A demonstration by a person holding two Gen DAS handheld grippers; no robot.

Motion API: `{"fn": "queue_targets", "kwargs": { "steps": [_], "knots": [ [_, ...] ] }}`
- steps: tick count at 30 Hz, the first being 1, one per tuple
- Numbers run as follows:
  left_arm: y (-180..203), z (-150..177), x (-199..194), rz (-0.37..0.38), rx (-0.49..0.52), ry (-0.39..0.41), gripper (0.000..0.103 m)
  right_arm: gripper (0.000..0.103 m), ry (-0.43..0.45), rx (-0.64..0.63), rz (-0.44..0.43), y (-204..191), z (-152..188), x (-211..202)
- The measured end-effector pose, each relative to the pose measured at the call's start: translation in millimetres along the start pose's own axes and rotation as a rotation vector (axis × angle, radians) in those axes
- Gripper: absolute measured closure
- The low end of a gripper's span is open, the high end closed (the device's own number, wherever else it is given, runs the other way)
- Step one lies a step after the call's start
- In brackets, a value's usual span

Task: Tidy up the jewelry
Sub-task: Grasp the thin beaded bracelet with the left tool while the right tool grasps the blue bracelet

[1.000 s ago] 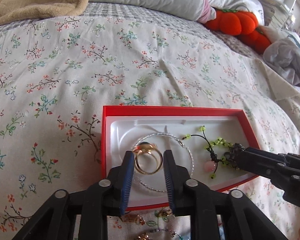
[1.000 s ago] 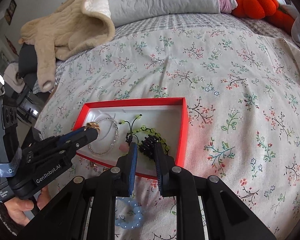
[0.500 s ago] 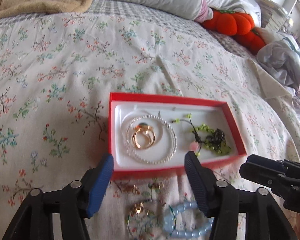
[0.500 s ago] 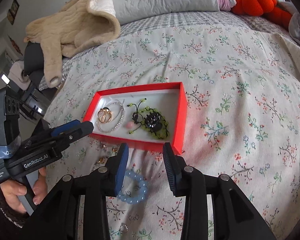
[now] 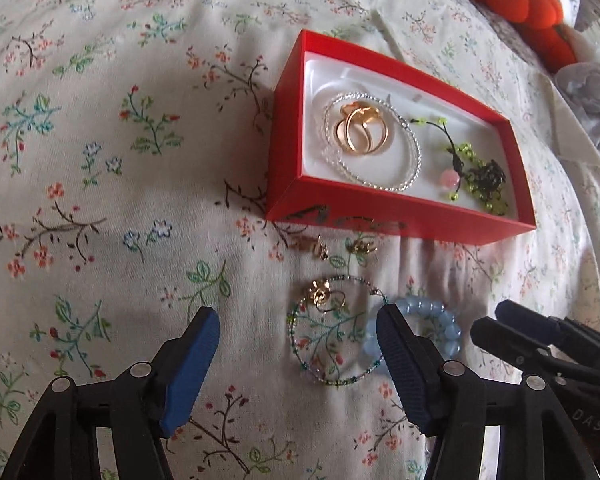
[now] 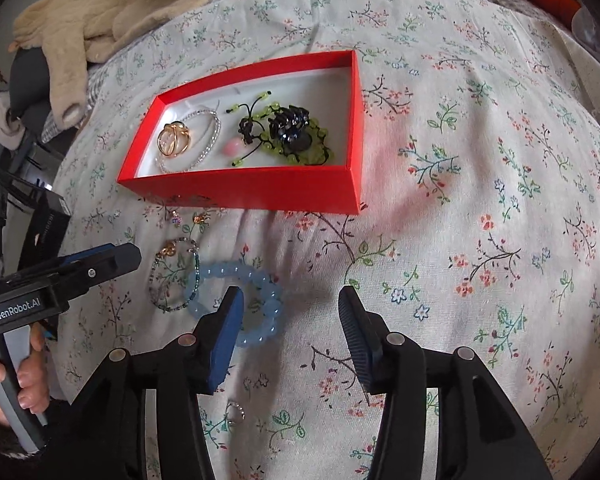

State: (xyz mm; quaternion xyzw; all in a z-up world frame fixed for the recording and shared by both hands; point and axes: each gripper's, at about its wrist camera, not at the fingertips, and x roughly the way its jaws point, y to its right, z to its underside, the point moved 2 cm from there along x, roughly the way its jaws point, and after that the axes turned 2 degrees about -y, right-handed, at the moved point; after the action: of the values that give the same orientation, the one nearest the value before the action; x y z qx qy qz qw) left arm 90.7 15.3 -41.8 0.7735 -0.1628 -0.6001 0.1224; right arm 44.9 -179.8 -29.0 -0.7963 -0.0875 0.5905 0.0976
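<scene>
Left gripper (image 5: 298, 344) jaws wide, empty, over the floral bedspread (image 5: 100, 140); thin beaded bangle (image 5: 338, 330) lies between them, against the right jaw. Blue bead bracelet (image 6: 236, 300) touches the right gripper (image 6: 290, 332) left jaw; jaws wide, empty. Red box (image 6: 260, 188) beyond holds gold rings (image 5: 360, 132). Both grippers have pulled back from the box, jaws wider than 0.5 s ago.

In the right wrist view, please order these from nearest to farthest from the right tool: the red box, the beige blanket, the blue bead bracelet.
From the right tool:
1. Blue bead bracelet, on the bedspread beside the tool's left finger.
2. Red box, further up the bed, middle-left.
3. Beige blanket, at the far top-left corner.
</scene>
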Motion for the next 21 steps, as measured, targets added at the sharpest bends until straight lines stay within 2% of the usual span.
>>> {"fn": "queue_targets", "kwargs": {
  "steps": [3,5,12,17,21],
  "knots": [
    [-2.5,2.2,7.4,0.03,-0.025,-0.037,0.055,0.051,-0.007,0.029,-0.017,0.5,0.9,2.4],
    [-1.1,3.1,13.8,0.045,-0.022,-0.065,0.058,0.051,-0.021,0.041,-0.034,-0.7,2.5,4.4],
    [1.1,8.6,24.9,-0.022,-0.004,-0.074,0.078,0.051,-0.051,0.069,-0.039,-1.9,5.3,18.4],
    [7.8,9.8,30.2,-0.061,0.016,-0.056,0.095,0.052,-0.033,0.105,-0.053,2.0,0.5,24.4],
    [7.5,7.3,32.5,-0.055,0.004,-0.052,0.101,0.058,-0.018,0.047,0.01,-7.0,1.4,26.1]
  ]
}}
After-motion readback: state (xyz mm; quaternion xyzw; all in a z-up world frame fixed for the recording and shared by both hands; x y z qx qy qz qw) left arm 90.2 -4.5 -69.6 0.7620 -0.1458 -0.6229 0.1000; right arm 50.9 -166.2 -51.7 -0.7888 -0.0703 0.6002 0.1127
